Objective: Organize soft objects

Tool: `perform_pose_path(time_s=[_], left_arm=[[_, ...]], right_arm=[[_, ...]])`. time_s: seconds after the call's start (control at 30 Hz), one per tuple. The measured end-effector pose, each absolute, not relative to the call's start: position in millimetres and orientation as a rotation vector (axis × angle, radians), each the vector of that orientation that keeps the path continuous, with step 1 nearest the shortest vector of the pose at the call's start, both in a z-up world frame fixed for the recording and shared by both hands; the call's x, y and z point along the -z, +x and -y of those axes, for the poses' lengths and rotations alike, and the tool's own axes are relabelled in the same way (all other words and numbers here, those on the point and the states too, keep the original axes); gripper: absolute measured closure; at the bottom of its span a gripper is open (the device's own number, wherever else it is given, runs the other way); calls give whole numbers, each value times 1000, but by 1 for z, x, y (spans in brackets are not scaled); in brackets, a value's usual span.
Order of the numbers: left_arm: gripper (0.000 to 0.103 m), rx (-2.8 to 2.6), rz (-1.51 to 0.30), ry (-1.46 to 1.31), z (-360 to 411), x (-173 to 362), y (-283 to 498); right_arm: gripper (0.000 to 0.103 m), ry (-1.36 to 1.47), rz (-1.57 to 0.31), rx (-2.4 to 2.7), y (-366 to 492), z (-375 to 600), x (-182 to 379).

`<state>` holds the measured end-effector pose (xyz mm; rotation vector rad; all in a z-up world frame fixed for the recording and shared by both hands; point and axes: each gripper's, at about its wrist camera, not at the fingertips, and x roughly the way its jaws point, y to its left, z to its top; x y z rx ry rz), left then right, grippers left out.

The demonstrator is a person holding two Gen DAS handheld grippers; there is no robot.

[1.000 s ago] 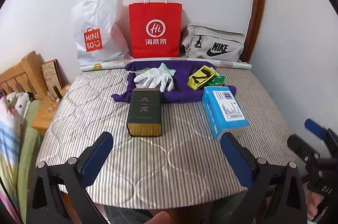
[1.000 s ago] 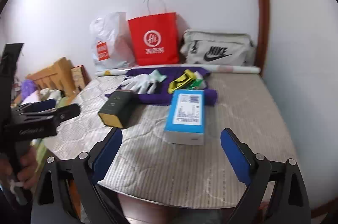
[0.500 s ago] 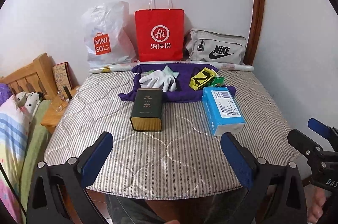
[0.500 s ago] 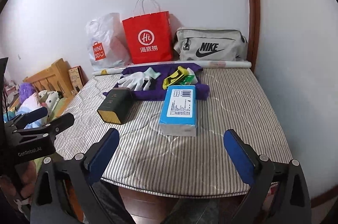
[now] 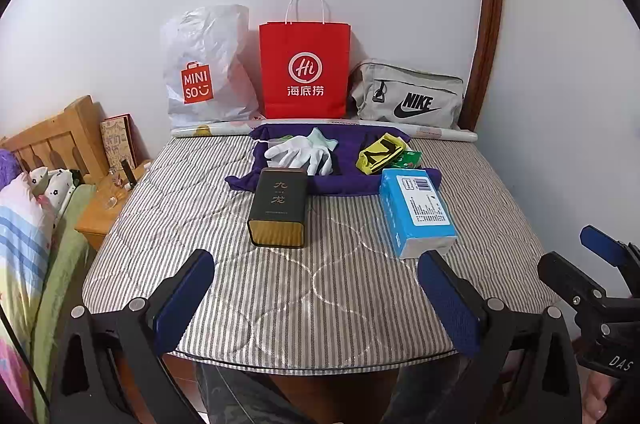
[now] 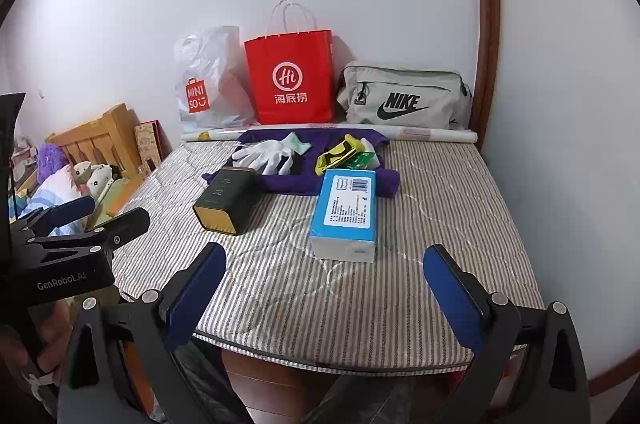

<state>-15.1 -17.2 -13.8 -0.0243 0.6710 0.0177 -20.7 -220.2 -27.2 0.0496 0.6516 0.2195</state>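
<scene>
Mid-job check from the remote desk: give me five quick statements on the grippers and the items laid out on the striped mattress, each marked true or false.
1. Both the left gripper and the right gripper are open and hold nothing. True.
2. The white gloves lie on the purple cloth. True.
3. The dark tin stands upright. False: it lies on its side, its gold end toward the cameras.
4. The blue tissue pack sits inside the red paper bag. False: it lies on the striped mattress, in front of the cloth.
5. The grey Nike bag is right of the red paper bag. True.
</scene>
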Motion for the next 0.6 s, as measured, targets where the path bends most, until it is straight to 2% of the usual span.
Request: perform_pose_path(time_s=[0.6], left_arm=[[0,-25,-675,-37,16,15,-15]], right_arm=[[5,43,-647,-218,-24,215,26]])
